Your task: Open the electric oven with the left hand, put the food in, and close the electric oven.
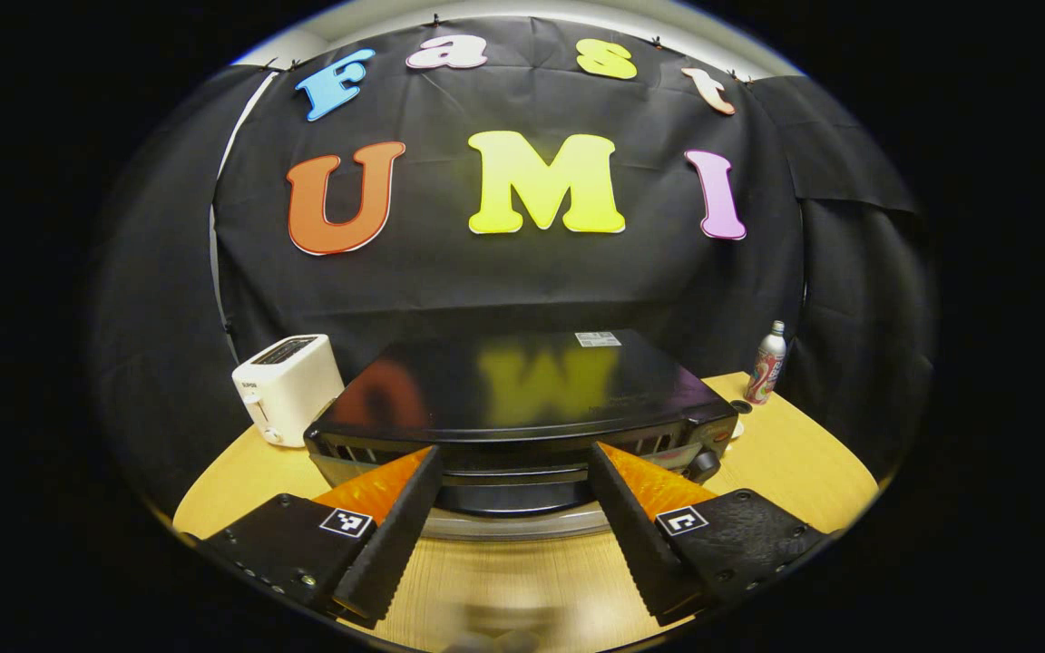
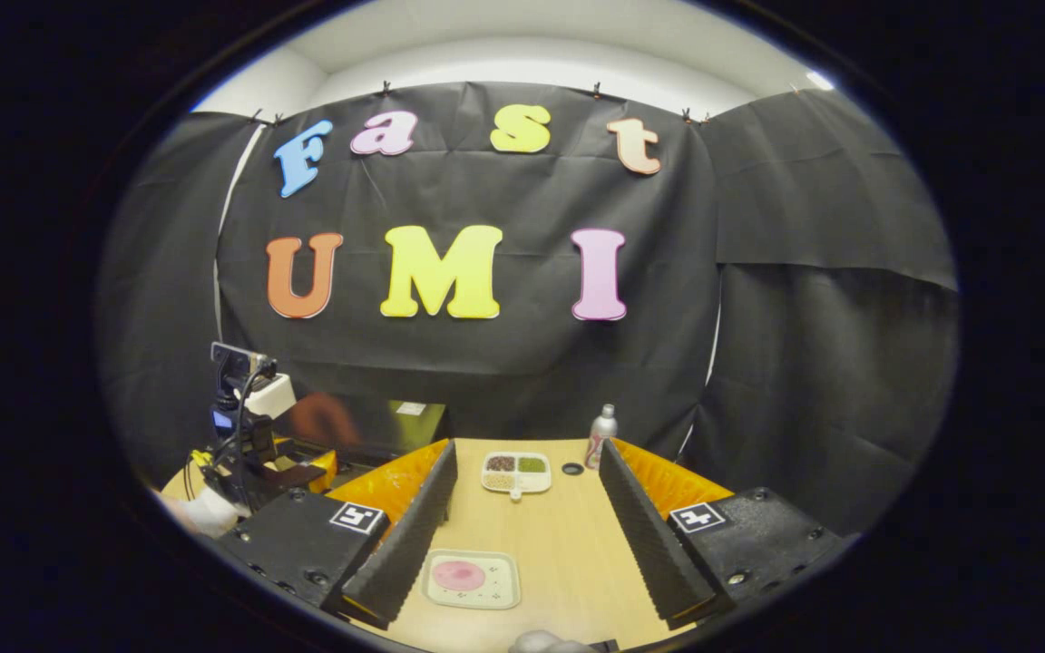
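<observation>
The black electric oven (image 1: 522,390) stands on the table straight ahead in the left gripper view, its glossy top facing me. Its silver door handle (image 1: 513,523) runs across the front. My left gripper (image 1: 516,449) is open, one finger on each side of the oven's front, just above the handle and not pressing on it. A small tray with pink food (image 2: 472,579) lies on the table between the fingers of my open right gripper (image 2: 528,446). In the right gripper view the oven (image 2: 405,424) is at the left, with the left gripper (image 2: 250,453) in front of it.
A white toaster (image 1: 288,385) stands left of the oven and a can (image 1: 766,365) right of it, on the round wooden table (image 1: 804,453). A divided tray of foods (image 2: 516,472), a small black cap (image 2: 572,469) and the can (image 2: 601,435) sit farther ahead.
</observation>
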Action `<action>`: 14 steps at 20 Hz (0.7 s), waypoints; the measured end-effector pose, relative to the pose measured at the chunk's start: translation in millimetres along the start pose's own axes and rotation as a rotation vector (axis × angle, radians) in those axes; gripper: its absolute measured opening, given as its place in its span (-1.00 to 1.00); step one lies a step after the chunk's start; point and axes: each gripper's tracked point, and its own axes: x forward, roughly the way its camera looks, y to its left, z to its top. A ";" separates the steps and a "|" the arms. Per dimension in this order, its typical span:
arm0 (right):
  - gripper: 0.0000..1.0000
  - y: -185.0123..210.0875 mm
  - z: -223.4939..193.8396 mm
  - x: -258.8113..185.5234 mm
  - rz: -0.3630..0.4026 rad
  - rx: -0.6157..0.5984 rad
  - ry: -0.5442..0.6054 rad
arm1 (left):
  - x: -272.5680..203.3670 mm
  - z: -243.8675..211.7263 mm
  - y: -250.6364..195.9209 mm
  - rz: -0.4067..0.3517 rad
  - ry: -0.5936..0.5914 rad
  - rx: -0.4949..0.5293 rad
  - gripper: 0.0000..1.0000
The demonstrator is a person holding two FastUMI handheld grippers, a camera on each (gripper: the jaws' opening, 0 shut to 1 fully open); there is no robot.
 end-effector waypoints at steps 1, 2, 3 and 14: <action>0.93 1.1 -0.3 1.0 0.002 0.000 0.002 | -2.9 -1.9 -0.2 0.000 0.000 -0.003 0.95; 0.94 1.4 -1.5 1.3 -0.001 0.000 0.003 | -7.8 -3.9 -0.1 -0.001 0.000 -0.003 0.95; 0.94 3.5 -1.4 2.3 0.003 0.004 0.005 | -11.5 -5.0 -0.7 -0.004 -0.002 0.002 0.95; 0.94 27.9 -10.3 2.4 0.048 -0.013 0.028 | -66.4 -70.9 -7.2 0.007 0.078 0.015 0.94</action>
